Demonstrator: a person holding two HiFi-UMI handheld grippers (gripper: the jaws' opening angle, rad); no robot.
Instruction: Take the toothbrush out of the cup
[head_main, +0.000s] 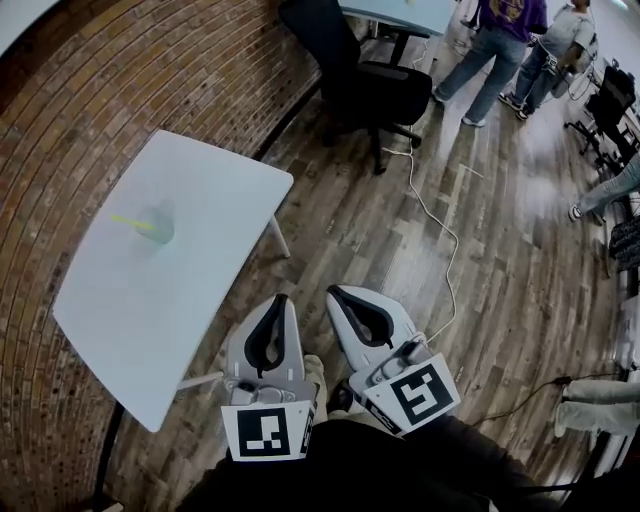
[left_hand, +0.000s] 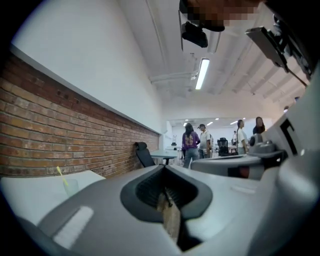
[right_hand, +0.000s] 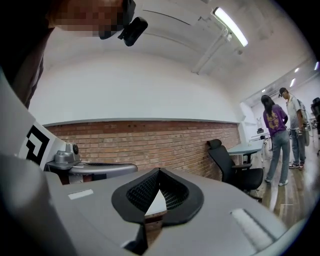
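Our grey left gripper (head_main: 279, 300) and right gripper (head_main: 335, 292) have jaws together, empty. A yellow toothbrush (head_main: 130, 221) sits in the clear cup (head_main: 160, 228) on the white table (head_main: 215, 175).

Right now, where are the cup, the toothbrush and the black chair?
cup (head_main: 161, 226): head view, on its side wall.
toothbrush (head_main: 128, 221): head view, on its handle sticking out.
black chair (head_main: 395, 90): head view, on its seat.

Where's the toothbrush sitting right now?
In the head view, the yellow-green toothbrush leans in the translucent cup on the white rectangular table, at the left by the brick wall, ahead of the left claw and right claw.
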